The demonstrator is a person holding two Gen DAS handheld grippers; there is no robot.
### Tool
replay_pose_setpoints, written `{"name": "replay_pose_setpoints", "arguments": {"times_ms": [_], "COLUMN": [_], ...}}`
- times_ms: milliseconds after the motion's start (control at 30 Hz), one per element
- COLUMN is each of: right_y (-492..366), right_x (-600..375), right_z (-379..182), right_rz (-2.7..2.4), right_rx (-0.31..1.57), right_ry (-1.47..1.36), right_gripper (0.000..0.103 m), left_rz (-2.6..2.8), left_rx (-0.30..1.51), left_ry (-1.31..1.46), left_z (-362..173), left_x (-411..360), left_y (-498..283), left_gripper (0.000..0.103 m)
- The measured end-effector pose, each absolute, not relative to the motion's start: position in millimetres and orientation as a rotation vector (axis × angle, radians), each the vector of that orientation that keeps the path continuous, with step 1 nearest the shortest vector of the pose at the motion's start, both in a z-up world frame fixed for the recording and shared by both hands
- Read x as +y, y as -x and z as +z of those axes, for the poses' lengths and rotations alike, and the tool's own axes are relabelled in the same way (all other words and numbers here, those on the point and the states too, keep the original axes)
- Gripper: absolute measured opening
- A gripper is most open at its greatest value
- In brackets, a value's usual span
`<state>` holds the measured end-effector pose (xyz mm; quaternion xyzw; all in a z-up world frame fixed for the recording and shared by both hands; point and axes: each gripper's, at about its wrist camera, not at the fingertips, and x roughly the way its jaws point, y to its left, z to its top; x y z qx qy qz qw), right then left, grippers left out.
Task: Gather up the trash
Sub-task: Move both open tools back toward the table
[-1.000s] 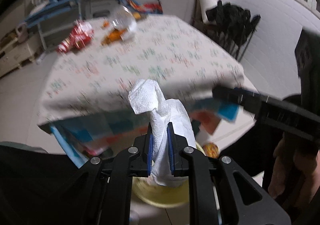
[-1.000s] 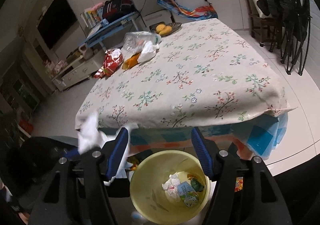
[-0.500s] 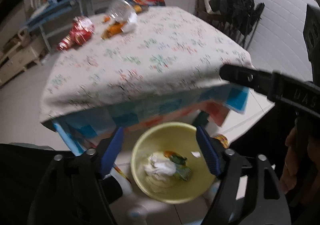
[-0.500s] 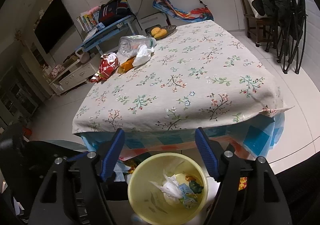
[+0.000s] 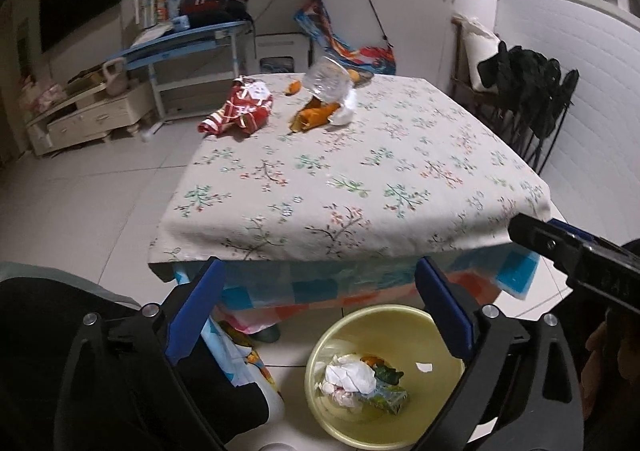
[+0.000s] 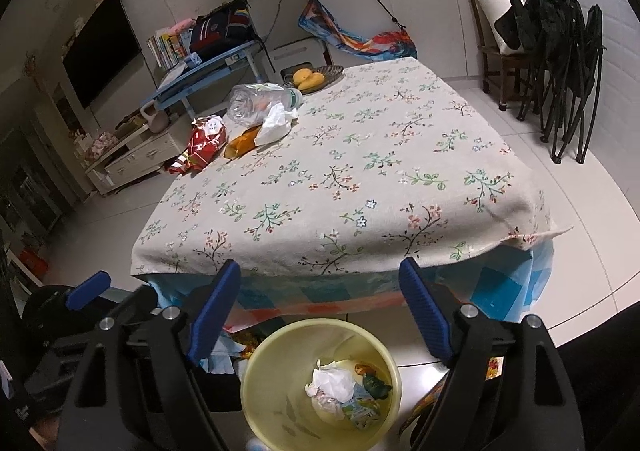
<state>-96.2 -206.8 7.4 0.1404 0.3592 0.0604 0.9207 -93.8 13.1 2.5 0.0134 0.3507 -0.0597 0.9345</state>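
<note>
With both the left gripper (image 5: 316, 309) and right gripper (image 6: 320, 309) spread wide and empty over the yellow plastic bin (image 6: 256, 367) below the table's near edge, the remaining trash, a red snack wrapper (image 6: 202, 145), orange packet (image 6: 240, 143) and clear plastic bottle (image 6: 260, 99), lies well ahead at the floral-clothed table's (image 6: 360, 171) far left corner, probably nearer the left one.

On the tabletop (image 6: 352, 171), upper left of the frame: one red snack bag (image 6: 202, 145), one clear plastic bottle (image 6: 260, 101), one orange wrapper (image 6: 242, 143), one white tissue (image 6: 276, 122), one dish (image 6: 320, 75) with two yellow fruits (image 6: 304, 79). Below, one yellow bin (image 6: 256, 403) holding one crumpled white tissue (image 6: 332, 381). Two grippers, left (image 5: 320, 307) and right (image 6: 320, 305), both spread wide.
</note>
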Motion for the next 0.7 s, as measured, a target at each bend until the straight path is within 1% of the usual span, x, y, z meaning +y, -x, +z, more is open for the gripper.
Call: {"name": "replay_pose_setpoints", "arguments": {"times_ms": [700], "right_y": [97.6], "right_x": [-199.5], "right_z": [9.1], "right_rz": [0.119], "right_rx": [0.730], "right_ry": [-0.246], "right_gripper": [0.080], "left_rz": [-0.085], "left_rx": [0.696], "left_ry": [0.003], "left_z": [4.5], "left_x": [19.9], "left_y": [92.8], "left_gripper": [0.095]}}
